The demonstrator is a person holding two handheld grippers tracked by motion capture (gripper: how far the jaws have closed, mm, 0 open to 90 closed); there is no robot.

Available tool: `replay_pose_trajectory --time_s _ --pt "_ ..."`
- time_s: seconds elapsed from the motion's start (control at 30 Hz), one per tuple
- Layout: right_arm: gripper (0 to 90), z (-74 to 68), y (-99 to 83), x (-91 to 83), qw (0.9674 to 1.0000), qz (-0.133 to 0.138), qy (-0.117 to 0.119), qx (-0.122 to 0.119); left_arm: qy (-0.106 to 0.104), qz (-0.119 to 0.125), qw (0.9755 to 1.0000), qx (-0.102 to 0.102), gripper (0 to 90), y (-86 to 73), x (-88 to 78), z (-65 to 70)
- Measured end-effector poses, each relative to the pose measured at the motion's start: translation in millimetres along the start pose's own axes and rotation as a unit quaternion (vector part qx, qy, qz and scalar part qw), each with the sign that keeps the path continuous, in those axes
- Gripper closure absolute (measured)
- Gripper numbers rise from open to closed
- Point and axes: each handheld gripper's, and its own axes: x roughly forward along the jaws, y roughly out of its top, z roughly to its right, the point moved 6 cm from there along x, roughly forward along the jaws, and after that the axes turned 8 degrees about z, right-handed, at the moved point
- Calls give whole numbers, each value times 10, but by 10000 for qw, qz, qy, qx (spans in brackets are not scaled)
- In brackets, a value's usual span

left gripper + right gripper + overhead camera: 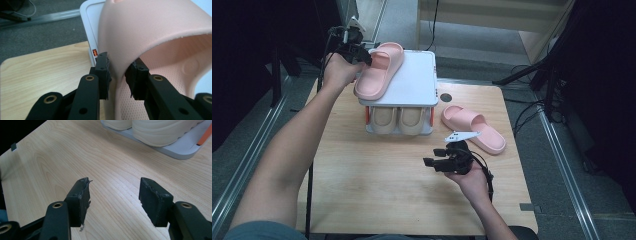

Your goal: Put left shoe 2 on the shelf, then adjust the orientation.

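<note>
A pink slipper lies slanted on the white top of a small shoe rack, its heel hanging over the front left corner. My left gripper reaches in from the left and is shut on that slipper's strap: in the left gripper view one pad sits outside the strap's edge and the other inside it. A second pink slipper lies on the table to the right of the rack. My right gripper hovers open over bare wood, in front of that slipper, with nothing between its pads.
A pair of beige shoes fills the rack's lower shelf, seen close in the right gripper view. The wooden table has free room in front of the rack. Metal rails and dark stands flank the table.
</note>
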Motion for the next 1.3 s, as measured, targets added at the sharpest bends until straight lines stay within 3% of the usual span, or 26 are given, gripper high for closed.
replay_pose_trajectory --time_s 0.13,0.23,0.33,0.73,0.83,0.97,1.07,1.3 --pt "427 -4 0 4 10000 -2 12 -21 -92 27 9999 -35 704 -14 -20 13" --pt "427 -7 -1 5 10000 -12 14 -17 -387 -1 9991 -148 690 -36 -33 32" --pt "427 -6 -4 8 10000 -28 9 -8 -300 -5 9996 -5 692 -59 -22 56" --pt "426 -7 -9 3 10000 -46 -11 -60 -561 42 9984 77 552 -95 -96 86" --pt "425 -2 -10 -17 10000 -38 -19 -59 -765 172 9968 156 493 -113 -181 60" --pt "425 15 3 -64 9999 61 -45 -77 -812 286 9960 218 455 -154 -307 -14" --pt "424 41 7 -104 9999 91 -103 -104 -882 380 9953 154 441 -200 -401 -93" --pt "423 125 23 -182 9995 204 -223 -52 -926 379 9948 175 406 -413 -511 -286"
